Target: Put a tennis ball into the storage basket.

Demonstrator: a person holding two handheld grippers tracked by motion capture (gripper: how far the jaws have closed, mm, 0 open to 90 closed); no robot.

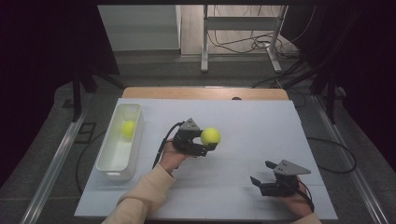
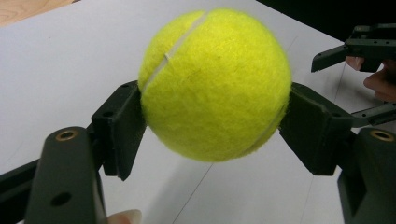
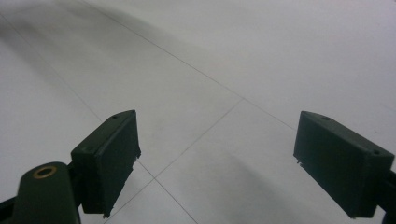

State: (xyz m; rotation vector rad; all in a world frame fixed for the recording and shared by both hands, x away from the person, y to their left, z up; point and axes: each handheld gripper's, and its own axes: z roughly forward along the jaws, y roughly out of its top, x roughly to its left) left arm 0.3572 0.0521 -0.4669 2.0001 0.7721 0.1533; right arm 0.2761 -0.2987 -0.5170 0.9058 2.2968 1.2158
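High view, person's side of the counter (image 1: 243, 121) at bottom. Left tongs (image 1: 208, 140), held by the left hand (image 1: 172, 156) w/ a cream sleeve (image 1: 140, 196) behind it, sit near the counter's centre and pinch a yellow-green tennis ball (image 1: 210, 136); in the left gripper view the ball (image 2: 215, 84) is squeezed between the two black pads, one pad (image 2: 122, 128) at its left flank and the other at its right, w/ the white counter surface visible beneath it, so the ball is off the surface (a white seam curves across its upper left). A grey three-cornered plate (image 1: 190, 124) tops these tongs, and a black cable (image 1: 163, 142) trails back toward the wrist.

Right tongs (image 1: 261, 173) rest at the near right of the counter, well apart from the ball, in the right hand (image 1: 296, 203); their jaws are spread w/ nothing between them. The right gripper view confirms this: both pads stand wide apart, e.g. the left pad (image 3: 109, 156), over bare white surface crossed by thin seam lines.

A white rectangular bin (image 1: 108, 161) lies along the counter's left edge, its long axis running near to far. A second yellow-green ball (image 1: 128, 129) sits inside it, toward the far end. The bin is left of the left tongs, clearly apart from them.
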